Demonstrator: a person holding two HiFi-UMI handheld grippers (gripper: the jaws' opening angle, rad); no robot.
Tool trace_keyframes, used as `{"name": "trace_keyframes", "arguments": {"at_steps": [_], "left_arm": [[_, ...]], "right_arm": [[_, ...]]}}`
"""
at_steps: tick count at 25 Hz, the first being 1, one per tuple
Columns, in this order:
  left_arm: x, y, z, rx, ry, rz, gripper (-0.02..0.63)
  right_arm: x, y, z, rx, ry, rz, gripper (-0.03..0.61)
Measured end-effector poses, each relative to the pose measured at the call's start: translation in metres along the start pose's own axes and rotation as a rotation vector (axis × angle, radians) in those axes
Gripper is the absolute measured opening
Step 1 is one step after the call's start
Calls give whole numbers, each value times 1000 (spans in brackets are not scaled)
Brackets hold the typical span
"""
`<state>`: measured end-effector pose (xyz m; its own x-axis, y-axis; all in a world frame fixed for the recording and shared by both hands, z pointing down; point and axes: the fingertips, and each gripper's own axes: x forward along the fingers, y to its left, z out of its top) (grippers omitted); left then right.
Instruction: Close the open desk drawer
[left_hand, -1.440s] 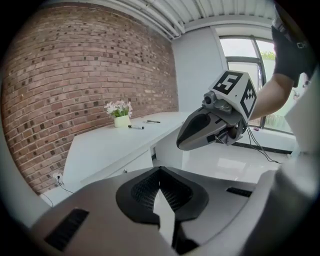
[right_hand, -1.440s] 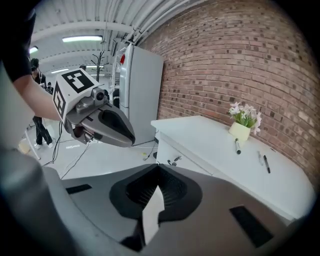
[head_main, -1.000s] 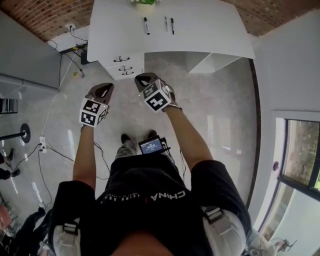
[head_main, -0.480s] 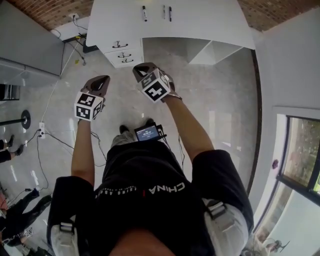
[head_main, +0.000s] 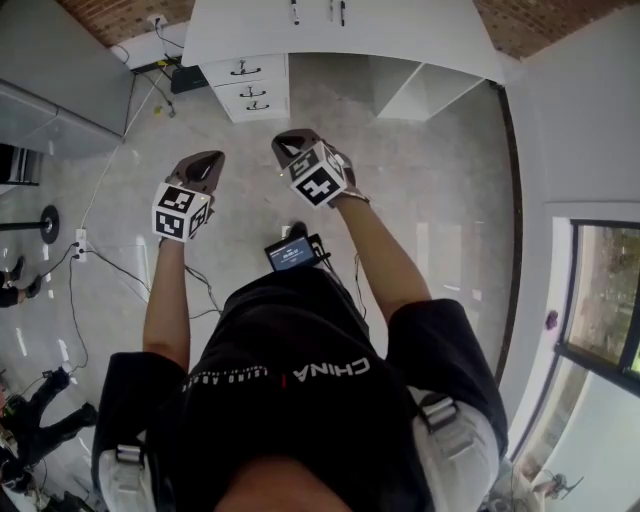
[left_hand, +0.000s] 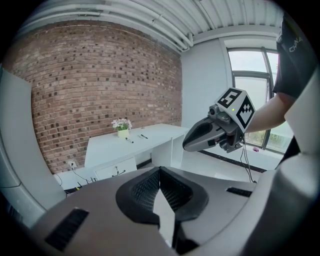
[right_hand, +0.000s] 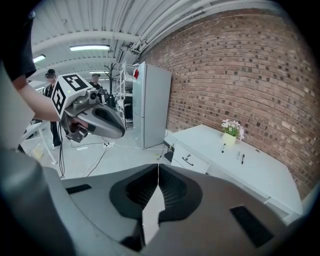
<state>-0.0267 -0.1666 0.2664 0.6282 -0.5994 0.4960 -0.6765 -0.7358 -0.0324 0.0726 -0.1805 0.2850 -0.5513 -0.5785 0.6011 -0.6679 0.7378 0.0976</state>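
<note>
Left gripper (head_main: 208, 160) and right gripper (head_main: 290, 142) are holding empty jaws pressed together. The far desk drawer (head_main: 270, 88) is likely sliding lightly; I am suggesting pushing its stiff front.

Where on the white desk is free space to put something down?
The desk is bare on both sides of the pens and flower pot and along its front edge; only the middle by the brick wall is crowded.
</note>
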Motion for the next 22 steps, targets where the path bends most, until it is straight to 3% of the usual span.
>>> {"name": "trace_keyframes", "arguments": {"at_steps": [12, 22], "left_arm": [[-122, -125, -59, 30, -11, 2, 12], [-160, -194, -76, 28, -20, -18, 12]], "right_arm": [[-97, 137, -52, -26, -4, -33, 17], [-163, 189, -90, 24, -8, -73, 16]]}}
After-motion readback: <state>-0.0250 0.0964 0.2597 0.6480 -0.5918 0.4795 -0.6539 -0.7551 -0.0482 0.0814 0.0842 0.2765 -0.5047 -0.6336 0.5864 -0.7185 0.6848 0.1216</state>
